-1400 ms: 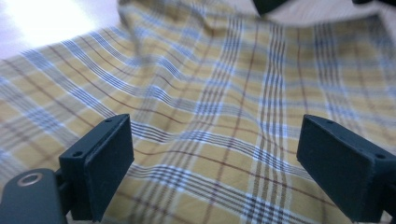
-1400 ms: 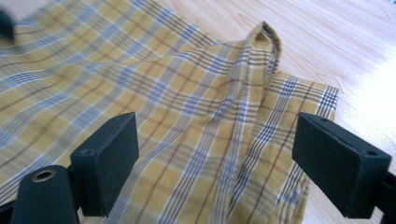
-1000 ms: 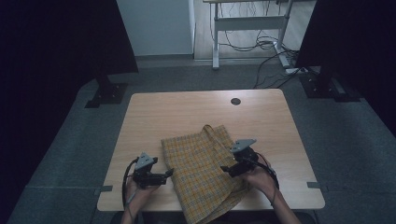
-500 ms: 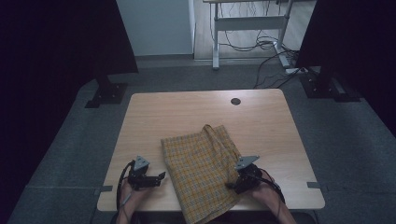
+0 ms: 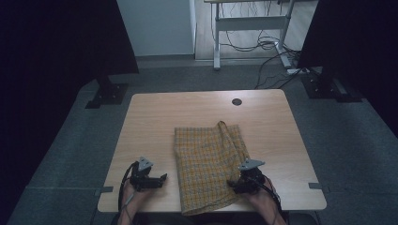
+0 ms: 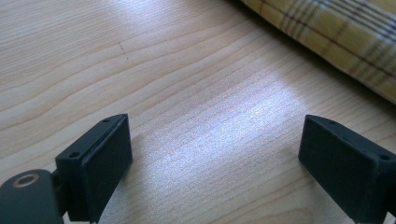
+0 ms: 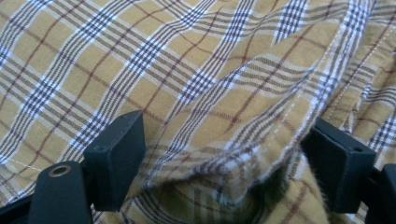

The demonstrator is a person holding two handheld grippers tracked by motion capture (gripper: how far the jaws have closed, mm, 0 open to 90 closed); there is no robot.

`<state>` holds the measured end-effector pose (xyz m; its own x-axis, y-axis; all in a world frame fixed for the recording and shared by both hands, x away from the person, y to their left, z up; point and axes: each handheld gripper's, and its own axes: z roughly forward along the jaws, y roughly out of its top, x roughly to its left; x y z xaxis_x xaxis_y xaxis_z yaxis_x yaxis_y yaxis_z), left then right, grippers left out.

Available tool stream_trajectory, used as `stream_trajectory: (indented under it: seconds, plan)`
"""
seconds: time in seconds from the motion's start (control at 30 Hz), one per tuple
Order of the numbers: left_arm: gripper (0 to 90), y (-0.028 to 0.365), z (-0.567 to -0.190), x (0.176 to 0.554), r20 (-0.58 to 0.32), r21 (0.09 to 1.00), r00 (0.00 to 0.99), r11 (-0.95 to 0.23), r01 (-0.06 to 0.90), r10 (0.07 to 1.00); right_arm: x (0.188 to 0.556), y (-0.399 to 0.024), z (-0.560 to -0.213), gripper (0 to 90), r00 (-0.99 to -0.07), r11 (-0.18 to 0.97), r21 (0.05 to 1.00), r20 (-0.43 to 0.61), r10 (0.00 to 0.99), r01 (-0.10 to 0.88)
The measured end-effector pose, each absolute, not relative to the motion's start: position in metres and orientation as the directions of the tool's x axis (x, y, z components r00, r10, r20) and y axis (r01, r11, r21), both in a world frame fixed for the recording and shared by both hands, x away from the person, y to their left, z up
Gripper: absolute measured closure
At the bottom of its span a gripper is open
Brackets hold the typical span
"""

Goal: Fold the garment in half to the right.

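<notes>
- Your right gripper [image 5: 237, 183] sits low at the near right edge of the checked cloth [image 5: 209, 164]. In the right gripper view a raised fold of the cloth [image 7: 224, 140] lies between the jaws, which have just been closing. The pads do not yet appear to press on the fabric, so I rate this as not yet gripped.
- Your left gripper [image 5: 159, 179] rests over bare bench [image 5: 155, 122], jaws wide apart with nothing between them. In the left gripper view the cloth [image 6: 336, 32] edge lies just beyond the jaws, near but not touching.
- The cloth lies on the near middle of the bench, between your two grippers. It looks folded once lengthwise, with a loose ridge standing up along its far right side. Its near end hangs slightly over the front edge of the bench.
- Progress, as judged: the folding appears partly done. The grasp on the right edge is in hand; the next fold or smoothing is left.
- Clearance: the far half of the bench is open, save a small dark round port [image 5: 237, 101] near the far edge. Both grippers work close to the front edge, so little room remains toward you.
</notes>
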<state>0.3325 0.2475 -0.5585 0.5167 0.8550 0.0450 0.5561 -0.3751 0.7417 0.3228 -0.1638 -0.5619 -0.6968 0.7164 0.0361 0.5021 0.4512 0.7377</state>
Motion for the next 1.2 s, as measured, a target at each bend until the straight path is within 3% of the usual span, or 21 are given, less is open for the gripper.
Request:
stream_trajectory:
  seconds: [0.13,0.37,0.57,0.7,1.1,1.2]
  plan:
    - [9.2,0.247,-0.559,0.333,0.045,0.742,0.513,-0.372,0.557,0.857,0.322,-0.169,-0.557,17.9,-0.708,0.438,0.744,0.067,0.703,0.505]
    - [9.0,0.247,-0.559,0.333,0.045,0.742,0.512,-0.371,0.558,0.858,0.311,-0.176,-0.529,13.8,-0.798,0.501,0.798,-0.042,0.601,0.334]
    - [8.9,0.247,-0.559,0.333,0.045,0.742,0.513,-0.372,0.558,0.857,0.316,-0.164,-0.550,13.5,-0.864,0.608,0.738,-0.069,0.499,0.293]
    - [8.9,0.247,-0.559,0.333,0.044,0.742,0.513,-0.372,0.558,0.857,0.322,-0.163,-0.564,15.7,-0.834,0.572,0.745,-0.038,0.550,0.343]
    - [8.8,0.247,-0.559,0.333,0.043,0.741,0.513,-0.372,0.559,0.857,0.314,-0.153,-0.563,17.6,-0.691,0.483,0.741,-0.034,0.722,0.467]
    - [8.8,0.247,-0.559,0.333,0.043,0.742,0.513,-0.371,0.559,0.858,0.314,-0.156,-0.564,17.5,-0.700,0.479,0.754,-0.035,0.713,0.450]
